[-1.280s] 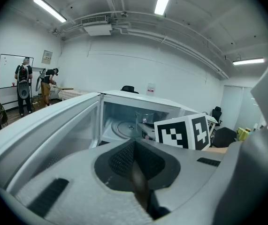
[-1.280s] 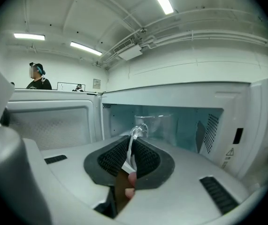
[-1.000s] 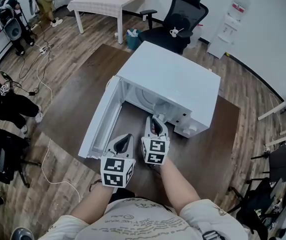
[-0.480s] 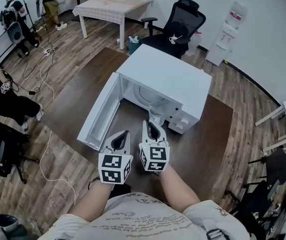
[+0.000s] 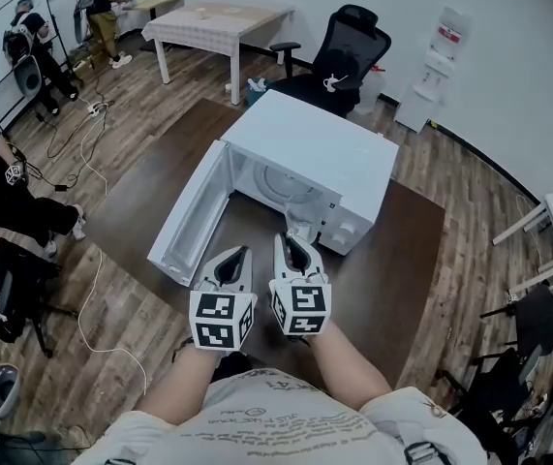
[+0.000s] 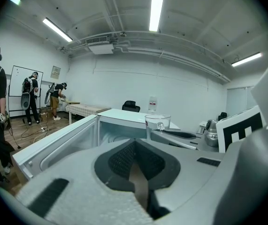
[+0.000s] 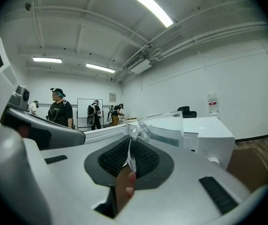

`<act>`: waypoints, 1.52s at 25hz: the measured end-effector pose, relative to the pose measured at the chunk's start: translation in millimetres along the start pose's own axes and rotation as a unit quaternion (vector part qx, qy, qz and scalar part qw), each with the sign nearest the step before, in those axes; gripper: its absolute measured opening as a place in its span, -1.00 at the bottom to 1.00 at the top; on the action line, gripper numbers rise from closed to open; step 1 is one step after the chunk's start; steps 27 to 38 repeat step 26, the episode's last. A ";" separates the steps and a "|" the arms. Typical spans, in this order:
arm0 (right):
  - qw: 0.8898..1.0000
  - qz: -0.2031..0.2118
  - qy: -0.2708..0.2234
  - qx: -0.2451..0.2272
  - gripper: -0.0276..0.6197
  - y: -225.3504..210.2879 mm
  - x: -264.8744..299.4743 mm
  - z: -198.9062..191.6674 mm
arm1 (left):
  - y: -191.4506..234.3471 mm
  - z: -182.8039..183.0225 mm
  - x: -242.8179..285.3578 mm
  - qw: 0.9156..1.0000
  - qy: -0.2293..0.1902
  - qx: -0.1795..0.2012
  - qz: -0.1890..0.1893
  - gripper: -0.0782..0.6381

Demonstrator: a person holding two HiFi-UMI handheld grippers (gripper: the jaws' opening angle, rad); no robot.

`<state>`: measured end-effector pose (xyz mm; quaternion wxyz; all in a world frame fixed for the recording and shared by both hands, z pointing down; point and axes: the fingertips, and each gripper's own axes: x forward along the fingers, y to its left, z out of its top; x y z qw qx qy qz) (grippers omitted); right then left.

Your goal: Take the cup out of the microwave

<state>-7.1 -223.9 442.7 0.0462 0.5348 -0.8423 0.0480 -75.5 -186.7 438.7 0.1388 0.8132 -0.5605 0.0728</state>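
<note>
In the head view, the white microwave (image 5: 326,153) sits across a dark table (image 5: 392,260), its door (image 5: 189,223) swung wide to the left and the cavity mouth facing the person. Bare tabletop lies to the right of the grippers and in front of the door's edge. The right gripper (image 5: 291,241) holds the clear cup (image 5: 303,229) just outside the cavity, above the table and near the microwave's front lower edge. The left gripper (image 5: 243,252) hangs just beside it, between it and the door. A second earlier the cup sat at the cavity's lip; both grippers have since drawn back toward the person, and the cup is now clear of the opening. The left gripper view shows what the head view cannot: the left gripper (image 6: 134,144) has its jaws pressed together on nothing, with the cup (image 6: 157,122) ahead to the right and the door's inner face alongside. The right gripper view shows the right gripper (image 7: 130,146) pinching the cup's (image 7: 167,128) thin ring handle, the body standing past the tips.
</note>
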 end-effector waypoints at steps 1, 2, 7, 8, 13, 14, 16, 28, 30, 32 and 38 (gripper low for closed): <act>1.000 0.001 0.003 -0.002 -0.81 0.0 -1.6 -0.8 | -1.8 -0.3 -0.1 1.000 0.000 0.001 -0.001 -0.74; 1.000 0.001 0.005 -0.003 -0.81 0.0 -3.3 -1.5 | -3.4 -0.9 -0.3 1.000 -0.001 0.002 -0.002 -0.74; 1.000 0.002 0.006 -0.002 -0.81 0.0 -10.8 -0.6 | -5.7 -0.8 -2.4 1.000 0.000 0.004 -0.002 -0.74; 1.000 0.002 0.006 -0.003 -0.81 0.6 -11.8 -0.8 | -5.2 -0.6 -2.9 1.000 0.000 0.004 -0.001 -0.74; 1.000 0.006 0.008 -0.006 -0.81 4.7 -18.2 -7.1 | -5.6 -2.3 -3.7 1.000 0.001 0.007 -0.002 -0.74; 1.000 0.006 0.007 -0.006 -0.81 5.7 -19.1 -7.8 | -5.4 -2.5 -3.8 1.000 0.002 0.007 -0.002 -0.74; 1.000 0.006 0.006 -0.008 -0.81 8.1 -20.0 -7.7 | -4.6 -2.5 -4.5 1.000 0.003 0.007 -0.003 -0.74; 1.000 0.009 0.006 -0.006 -0.81 8.0 -14.8 -6.4 | -3.9 -1.7 -0.9 1.000 0.007 0.009 -0.007 -0.74; 1.000 0.009 0.006 -0.006 -0.81 8.0 -14.8 -6.4 | -3.9 -1.7 -0.9 1.000 0.007 0.009 -0.007 -0.74; 1.000 0.009 0.006 -0.006 -0.81 8.0 -14.8 -6.4 | -3.9 -1.7 -0.9 1.000 0.007 0.009 -0.007 -0.74; 1.000 0.009 0.006 -0.006 -0.81 8.0 -14.8 -6.4 | -3.9 -1.7 -0.9 1.000 0.007 0.009 -0.007 -0.74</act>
